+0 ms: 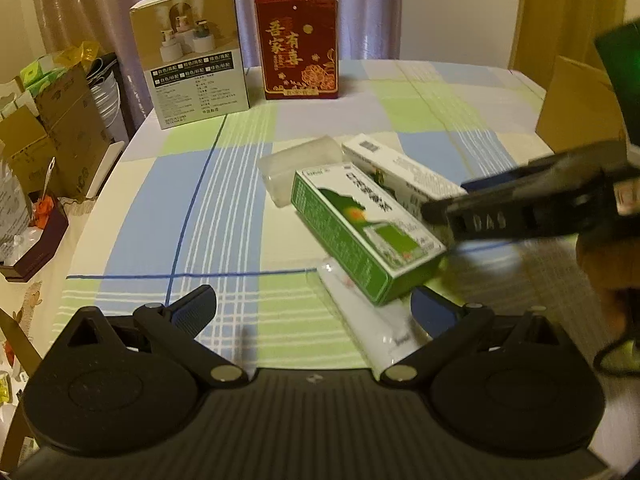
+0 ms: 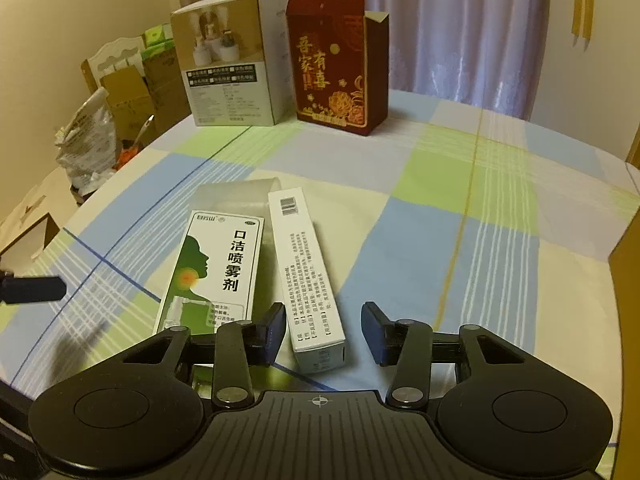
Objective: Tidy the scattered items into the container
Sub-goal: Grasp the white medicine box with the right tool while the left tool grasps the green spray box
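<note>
A: Biggest first. What did the table carry?

B: A round table under a checked cloth (image 2: 420, 208), pale green, blue and cream. At the far edge stood two upright cartons side by side: a beige product box (image 2: 228, 64), top flap open, and a dark red box (image 2: 332, 68) with gold characters, also open at the top.

A: And the scattered things?

B: Mid-table, a cluster. A green-and-white spray box (image 2: 216, 272) lay flat, touching a slimmer white box (image 2: 308, 276) on its right. Behind both lay a clear plastic case (image 2: 240, 196); in the left wrist view a thin white packet (image 1: 372, 320) stuck out from under the green box's near end.

A: The tongs?

B: Right gripper (image 2: 323, 330): released, fingers apart, straddling the near end of the white box, not pressing it. Left gripper (image 1: 316, 308): spread wide, nothing between its fingers, hovering near the green box's corner.
</note>
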A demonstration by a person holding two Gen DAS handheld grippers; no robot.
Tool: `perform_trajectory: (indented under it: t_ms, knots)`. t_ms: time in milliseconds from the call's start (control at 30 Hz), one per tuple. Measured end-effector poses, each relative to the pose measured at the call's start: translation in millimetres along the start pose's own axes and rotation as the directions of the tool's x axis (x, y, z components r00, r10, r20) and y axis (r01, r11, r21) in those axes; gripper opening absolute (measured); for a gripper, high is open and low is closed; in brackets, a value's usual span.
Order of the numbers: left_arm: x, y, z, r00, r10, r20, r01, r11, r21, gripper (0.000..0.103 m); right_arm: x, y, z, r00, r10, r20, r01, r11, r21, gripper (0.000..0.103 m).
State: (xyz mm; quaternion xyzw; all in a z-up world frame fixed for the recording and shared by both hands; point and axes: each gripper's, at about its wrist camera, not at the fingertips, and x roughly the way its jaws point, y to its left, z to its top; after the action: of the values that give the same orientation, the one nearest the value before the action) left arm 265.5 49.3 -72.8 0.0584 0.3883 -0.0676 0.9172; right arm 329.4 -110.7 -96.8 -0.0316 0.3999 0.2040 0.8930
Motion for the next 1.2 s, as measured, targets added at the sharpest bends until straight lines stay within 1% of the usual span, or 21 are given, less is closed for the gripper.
perform_trajectory:
  t_ms: [33,67,133,200,367,467,600,633,767,867,900,933,1000,1033,1100,1200]
  knots:
    - [1,0,1,1.000,0.000,0.004,0.000,1.000,-0.007,0.102,2,0,0,1.000,0.005,0.001,-0.005,1.000,-0.002,0.048]
    - [2,0,2,1.000,-0.002,0.007,0.003,1.000,-0.015,0.102,3,0,1,1.000,0.011,-0.002,-0.011,1.000,-0.002,0.033]
    - [4,0,3,1.000,-0.007,0.009,0.007,1.000,-0.029,0.102,4,-1,1,1.000,0.013,0.001,-0.013,1.000,-0.005,0.030]
    - [6,-2,3,1.000,-0.013,0.009,0.013,0.999,-0.038,0.102,-2,-3,0,1.000,-0.016,0.019,0.016,1.000,-0.008,0.029]
    - [18,-17,10,0.999,-0.030,0.015,0.031,0.999,-0.036,0.102,-24,-19,-12,0.994,-0.101,0.030,0.100,0.994,0.050,0.029]
    - [24,-33,17,0.999,-0.024,0.026,0.024,1.000,0.003,0.102,-35,-26,-24,0.992,-0.125,0.023,0.124,0.991,0.058,0.029]
    - [40,-48,23,1.000,-0.012,0.005,0.012,0.999,0.034,0.100,-42,-35,-36,0.991,-0.136,0.013,0.135,0.988,0.070,0.029]
    - [44,-51,25,1.000,-0.009,0.002,0.009,0.999,0.038,0.098,-44,-36,-37,0.991,-0.137,0.014,0.135,0.988,0.072,0.029]
    - [58,-57,29,1.000,0.011,-0.023,-0.009,0.998,0.056,0.084,-47,-40,-40,0.992,-0.128,0.015,0.127,0.989,0.069,0.029]
    - [63,-57,28,0.999,0.010,-0.031,-0.007,0.997,0.079,0.080,-49,-42,-41,0.992,-0.122,0.015,0.121,0.990,0.067,0.028]
    - [62,-58,28,1.000,0.003,-0.029,-0.001,0.996,0.087,0.075,-49,-43,-42,0.993,-0.120,0.014,0.119,0.991,0.067,0.028]
    - [61,-58,28,1.000,-0.006,-0.029,0.008,0.996,0.094,0.073,-50,-43,-42,0.993,-0.118,0.013,0.117,0.991,0.066,0.028]
    - [57,-58,26,0.999,-0.023,-0.029,0.027,0.993,0.113,0.066,-52,-44,-44,0.993,-0.118,0.011,0.117,0.991,0.065,0.028]
    - [55,-59,25,0.999,-0.032,-0.030,0.036,0.991,0.125,0.064,-53,-44,-45,0.993,-0.119,0.008,0.118,0.991,0.066,0.028]
    - [50,-61,22,0.998,-0.050,-0.032,0.054,0.988,0.145,0.057,-57,-43,-48,0.993,-0.119,0.002,0.119,0.990,0.071,0.028]
    - [40,-63,16,0.995,-0.086,-0.042,0.091,0.983,0.159,0.051,-66,-40,-53,0.993,-0.121,-0.010,0.121,0.990,0.071,0.028]
